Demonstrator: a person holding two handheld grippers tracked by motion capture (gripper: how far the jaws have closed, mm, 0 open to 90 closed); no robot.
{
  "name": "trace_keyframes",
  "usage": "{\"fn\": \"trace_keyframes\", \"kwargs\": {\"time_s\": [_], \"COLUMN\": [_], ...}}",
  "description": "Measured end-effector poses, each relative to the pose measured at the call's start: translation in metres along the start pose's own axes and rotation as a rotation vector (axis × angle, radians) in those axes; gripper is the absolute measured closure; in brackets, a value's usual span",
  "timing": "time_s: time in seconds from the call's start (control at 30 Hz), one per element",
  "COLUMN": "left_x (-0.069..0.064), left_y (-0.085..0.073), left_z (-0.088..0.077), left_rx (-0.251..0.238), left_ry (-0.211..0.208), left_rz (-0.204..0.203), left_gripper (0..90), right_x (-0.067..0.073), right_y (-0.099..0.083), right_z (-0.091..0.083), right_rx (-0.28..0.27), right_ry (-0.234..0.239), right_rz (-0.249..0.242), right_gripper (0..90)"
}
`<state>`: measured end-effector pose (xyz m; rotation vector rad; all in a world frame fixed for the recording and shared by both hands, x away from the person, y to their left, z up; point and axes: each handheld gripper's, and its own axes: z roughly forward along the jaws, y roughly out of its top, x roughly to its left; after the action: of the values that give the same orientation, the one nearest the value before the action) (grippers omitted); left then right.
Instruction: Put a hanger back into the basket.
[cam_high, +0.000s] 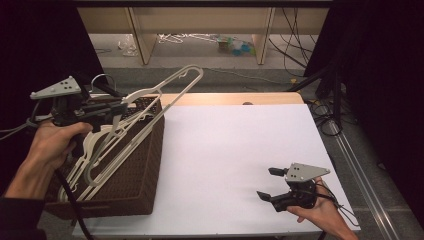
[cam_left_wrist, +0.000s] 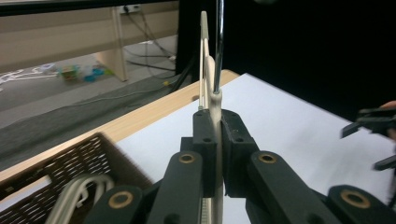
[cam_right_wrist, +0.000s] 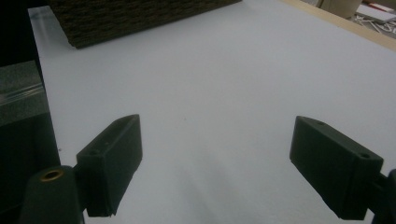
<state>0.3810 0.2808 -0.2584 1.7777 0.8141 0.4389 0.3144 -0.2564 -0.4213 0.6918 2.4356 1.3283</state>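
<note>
White sheeting covers your table (cam_high: 240, 165), leaving room to lay things out. Your left tongs (cam_high: 112, 107) are clamped on a cream hanger (cam_high: 165, 92) at its neck, lifted above the wicker basket (cam_high: 145, 165). Your right tongs (cam_high: 272, 184) rest wide open, empty, ready.

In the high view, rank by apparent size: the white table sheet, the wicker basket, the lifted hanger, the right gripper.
1. White sheet
2. Wicker basket
3. Lifted hanger, long but thin
4. Right gripper, smallest
</note>
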Motion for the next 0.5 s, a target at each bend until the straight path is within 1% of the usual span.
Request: {"fn": "trace_keyframes", "kwargs": {"time_s": [0.07,0.13,0.2,0.3,0.33,0.4,0.43,0.5], "left_x": [0.007,0.014,0.021,0.029,0.032,0.038,0.040,0.046], "left_y": [-0.005,-0.010,-0.015,-0.022,-0.024,-0.029,-0.031,-0.036], "left_z": [-0.001,-0.002,-0.004,-0.006,-0.008,-0.008,-0.008,-0.009], "left_rx": [0.011,0.014,0.016,0.022,0.024,0.034,0.040,0.051], "left_ry": [0.024,0.040,0.049,0.072,0.080,0.102,0.109,0.122], "left_rz": [0.015,0.005,0.010,0.029,0.030,0.016,0.017,0.033], "left_gripper": [85.5,85.5,85.5,85.5,85.5,85.5,85.5,85.5], "right_x": [0.001,0.001,0.002,0.002,0.003,0.002,0.002,0.002], "right_y": [-0.001,-0.001,-0.002,-0.003,-0.003,-0.003,-0.003,-0.004], "right_z": [-0.001,-0.001,-0.001,-0.001,0.000,-0.001,-0.001,0.000], "right_rx": [-0.001,0.001,0.000,0.003,-0.007,0.007,0.007,0.011], "right_ry": [0.004,0.008,0.009,0.010,0.007,0.008,0.007,0.009], "right_rz": [0.006,0.003,0.004,0.004,0.004,0.000,-0.002,-0.003], "right_gripper": [17.9,17.8,17.8,17.6,17.6,17.5,17.5,17.5]}}
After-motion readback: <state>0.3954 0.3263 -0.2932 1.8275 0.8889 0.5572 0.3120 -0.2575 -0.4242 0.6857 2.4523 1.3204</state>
